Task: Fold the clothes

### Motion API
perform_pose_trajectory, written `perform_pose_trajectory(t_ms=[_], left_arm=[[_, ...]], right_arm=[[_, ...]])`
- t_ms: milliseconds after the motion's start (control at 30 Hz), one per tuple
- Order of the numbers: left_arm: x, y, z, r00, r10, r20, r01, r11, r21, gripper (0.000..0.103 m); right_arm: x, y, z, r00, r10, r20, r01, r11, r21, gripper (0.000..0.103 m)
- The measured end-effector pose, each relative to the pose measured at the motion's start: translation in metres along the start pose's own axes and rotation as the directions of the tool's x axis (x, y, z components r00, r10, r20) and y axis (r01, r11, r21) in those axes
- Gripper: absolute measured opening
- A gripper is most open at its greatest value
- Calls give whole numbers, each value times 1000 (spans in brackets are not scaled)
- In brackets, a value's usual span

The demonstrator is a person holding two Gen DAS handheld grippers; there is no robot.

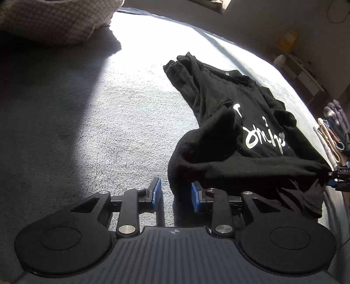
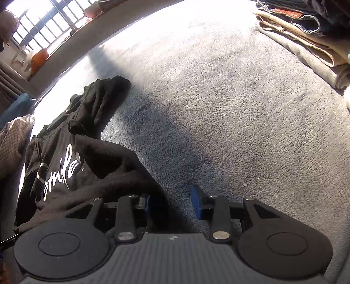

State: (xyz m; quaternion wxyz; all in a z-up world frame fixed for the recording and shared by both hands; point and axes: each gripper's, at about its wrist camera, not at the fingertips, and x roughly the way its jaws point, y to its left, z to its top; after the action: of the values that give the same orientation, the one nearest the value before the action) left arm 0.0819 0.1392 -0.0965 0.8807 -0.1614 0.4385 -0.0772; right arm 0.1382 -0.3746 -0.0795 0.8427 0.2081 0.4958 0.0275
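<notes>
We see a black T-shirt [image 1: 245,135] with white script lying crumpled on the grey fleece blanket [image 1: 109,135] of a bed. The left gripper [image 1: 176,194] has its jaws released; the shirt's lower corner hangs just between its blue pads [image 1: 156,192], and no pad presses it. The right gripper [image 2: 172,203] also has released jaws, with the shirt's edge beside its left pad. A pile of folded clothes [image 2: 306,37] lies at the far right, well apart from the shirt. A checked pillow [image 1: 54,19] rests at the far left. Behind the bed we see a barred window [image 2: 43,28].
</notes>
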Motion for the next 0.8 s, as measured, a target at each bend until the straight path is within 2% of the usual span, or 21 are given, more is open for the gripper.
perform_pose_trajectory(t_ms=[67,133,233,267,367,467,567,633,733,800], left_arm=[[-14,3,-4,999,22,49,-22,1000,-15,54],[-34,2,-9,990,69,119,-69,998,-3,57],[-58,-13,-20,977,86,194,-104,991,86,63],[-65,-20,-25,975,79,209,-105,988,116,68],[-75,-45,-43,979,9,205,-53,977,207,69],[-70,-75,-63,985,-98,143,50,950,309,69],[-54,-113,-84,983,-166,72,119,891,438,69],[-43,-138,-97,980,-192,42,141,837,529,69],[-26,-170,-112,979,-202,12,147,752,643,69],[-15,-183,-122,985,-172,12,113,698,707,69]], right_arm=[[-13,-6,-1,1000,-3,17,3,1000,10,59],[-27,-4,-7,999,-6,41,7,1000,-16,60],[-48,17,-23,995,-23,100,40,985,-167,60],[-53,25,-30,993,-28,118,54,973,-223,62],[-56,37,-46,988,-78,136,119,938,-326,64],[-52,32,-54,983,-129,131,165,934,-318,64],[-60,33,-63,988,-71,140,110,949,-294,64],[-66,44,-72,988,-24,150,75,936,-343,64],[-73,74,-96,988,50,146,31,862,-506,64],[-73,95,-115,986,91,137,15,779,-626,64]])
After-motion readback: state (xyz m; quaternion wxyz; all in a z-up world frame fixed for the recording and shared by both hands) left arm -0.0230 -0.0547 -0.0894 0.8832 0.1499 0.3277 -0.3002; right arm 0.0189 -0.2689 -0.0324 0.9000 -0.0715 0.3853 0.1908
